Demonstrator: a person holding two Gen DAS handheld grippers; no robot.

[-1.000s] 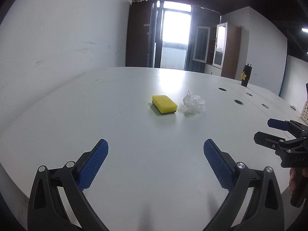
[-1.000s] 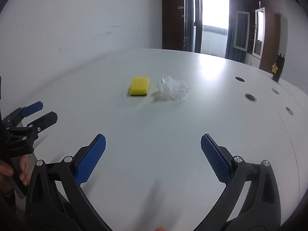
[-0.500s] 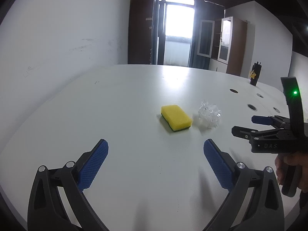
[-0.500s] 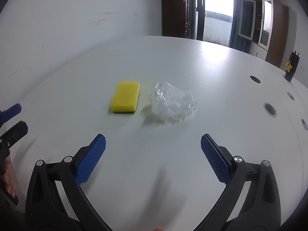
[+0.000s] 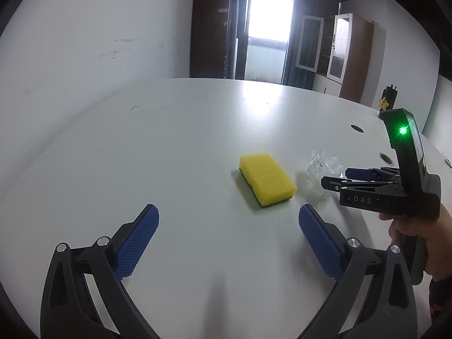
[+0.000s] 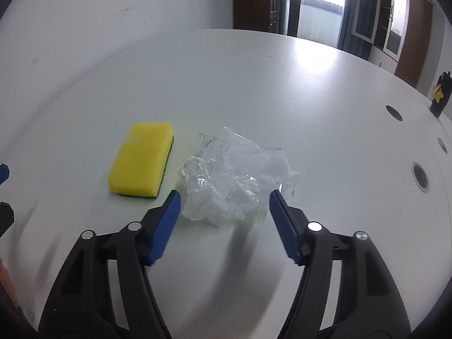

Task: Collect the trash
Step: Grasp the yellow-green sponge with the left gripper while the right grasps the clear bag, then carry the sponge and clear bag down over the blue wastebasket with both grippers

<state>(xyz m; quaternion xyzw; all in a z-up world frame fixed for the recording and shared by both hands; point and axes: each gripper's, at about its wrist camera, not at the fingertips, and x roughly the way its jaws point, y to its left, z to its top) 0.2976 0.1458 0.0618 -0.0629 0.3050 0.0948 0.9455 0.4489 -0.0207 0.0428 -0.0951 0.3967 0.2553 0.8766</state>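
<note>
A crumpled clear plastic wrapper (image 6: 234,175) lies on the white table (image 6: 325,90). A yellow sponge (image 6: 141,159) with a dark green underside lies just left of it. My right gripper (image 6: 224,197) is open, its blue fingertips on either side of the wrapper's near edge, not closed on it. In the left wrist view the sponge (image 5: 267,179) lies ahead and right of centre, the wrapper (image 5: 322,166) partly hidden behind my right gripper (image 5: 336,179). My left gripper (image 5: 228,219) is open and empty, short of the sponge.
Round cable holes (image 6: 419,173) dot the table's right side. A small black object with a yellow star (image 6: 439,94) stands at the far right. A white wall runs along the left; cabinets and a bright doorway (image 5: 267,31) are behind the table.
Both grippers have moved forward over the table. My right gripper has reached the wrapper and narrowed its jaws around it. The sponge now sits closer to my left gripper.
</note>
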